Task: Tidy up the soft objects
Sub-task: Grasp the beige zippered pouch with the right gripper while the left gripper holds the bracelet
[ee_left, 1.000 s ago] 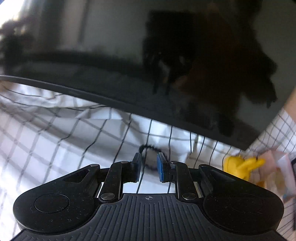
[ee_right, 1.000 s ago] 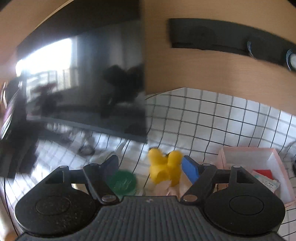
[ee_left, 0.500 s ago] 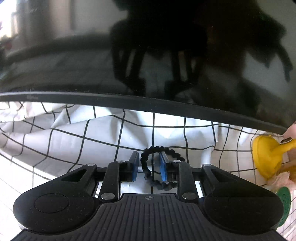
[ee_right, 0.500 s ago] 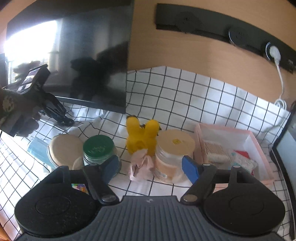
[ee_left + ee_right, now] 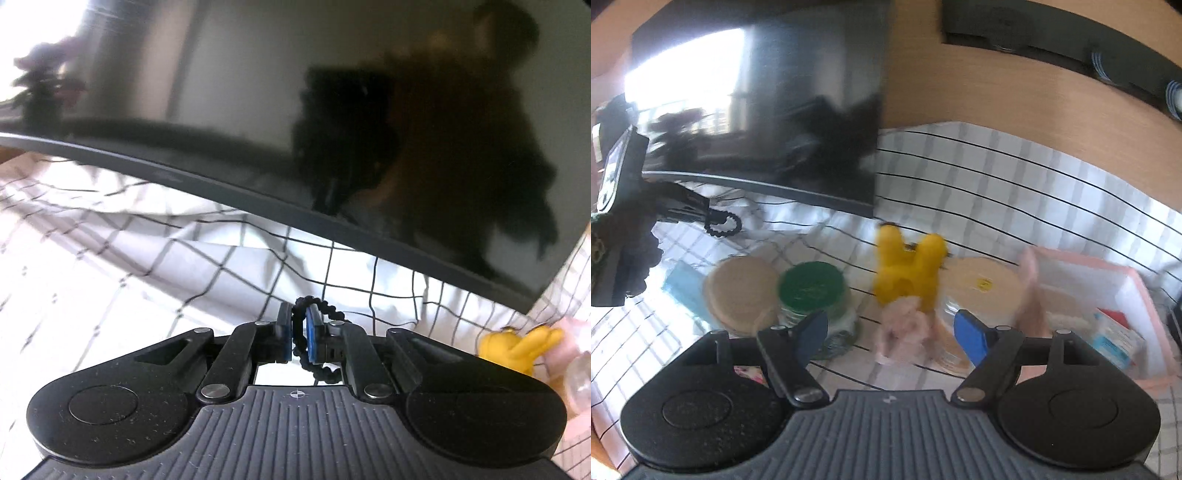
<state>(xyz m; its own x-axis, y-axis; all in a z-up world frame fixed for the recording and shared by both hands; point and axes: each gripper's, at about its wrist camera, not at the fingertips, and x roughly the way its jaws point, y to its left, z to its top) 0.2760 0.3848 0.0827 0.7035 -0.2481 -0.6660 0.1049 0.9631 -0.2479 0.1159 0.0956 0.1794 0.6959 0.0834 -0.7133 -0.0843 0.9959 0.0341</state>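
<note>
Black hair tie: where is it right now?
The black hair tie is pinched in the left hand-held gripper, over the checked cloth below the monitor.

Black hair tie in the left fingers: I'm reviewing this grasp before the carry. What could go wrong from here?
1. The left gripper has just been closing and pinches only one strand of the black hair tie; it could slip out.
2. The monitor edge is close above; lifting might bump it.
3. The loose checked cloth could snag.
</note>
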